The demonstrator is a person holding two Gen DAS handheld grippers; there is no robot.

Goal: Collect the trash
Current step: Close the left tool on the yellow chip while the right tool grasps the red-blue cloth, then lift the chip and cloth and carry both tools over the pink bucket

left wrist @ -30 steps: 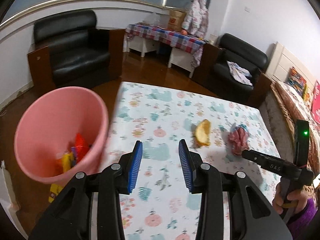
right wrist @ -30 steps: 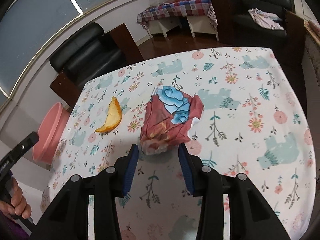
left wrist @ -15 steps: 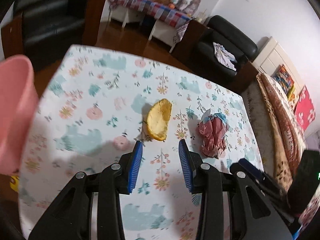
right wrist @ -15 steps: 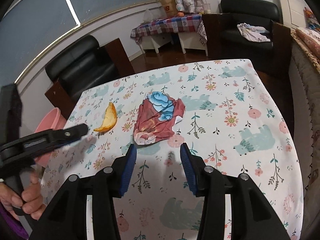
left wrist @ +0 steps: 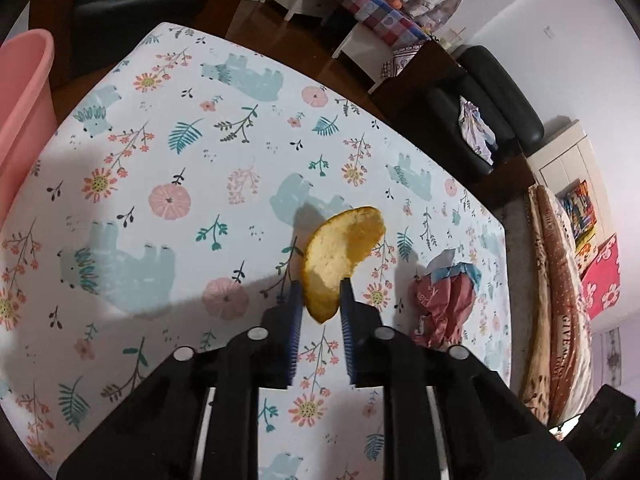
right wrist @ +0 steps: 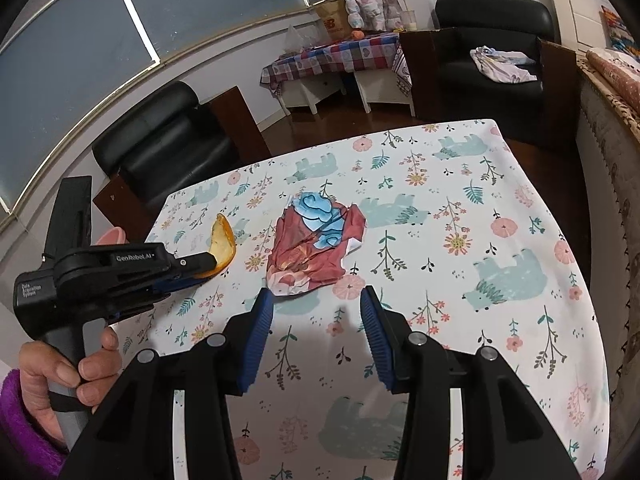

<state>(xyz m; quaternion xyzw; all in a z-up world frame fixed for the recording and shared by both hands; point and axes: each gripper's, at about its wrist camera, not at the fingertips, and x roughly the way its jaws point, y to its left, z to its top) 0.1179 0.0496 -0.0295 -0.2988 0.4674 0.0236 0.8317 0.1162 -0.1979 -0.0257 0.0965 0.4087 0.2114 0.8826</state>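
A curved orange peel (left wrist: 340, 248) lies on the flowered tablecloth (left wrist: 160, 140). My left gripper (left wrist: 320, 292) is closing on it, and its blue pads touch the peel's near end on both sides. The right wrist view shows that left gripper (right wrist: 204, 266) coming in from the left onto the orange peel (right wrist: 224, 246), with a person's hand on its handle. A crumpled red and blue wrapper (right wrist: 316, 248) lies just beyond my right gripper (right wrist: 316, 300), which is open and holds nothing. That same wrapper (left wrist: 444, 300) sits to the right of the peel.
A pink bin (left wrist: 24, 92) stands off the table's left edge, and only its rim (right wrist: 112, 236) shows behind the left gripper. Black armchairs (right wrist: 168, 144) and a checked side table (right wrist: 340, 56) stand beyond the table. Patterned bedding (left wrist: 556, 280) runs along the right.
The left gripper swung away from the pink bin, dropped toward the table and narrowed its jaws around the orange peel. The right gripper pulled back a little from the wrapper.
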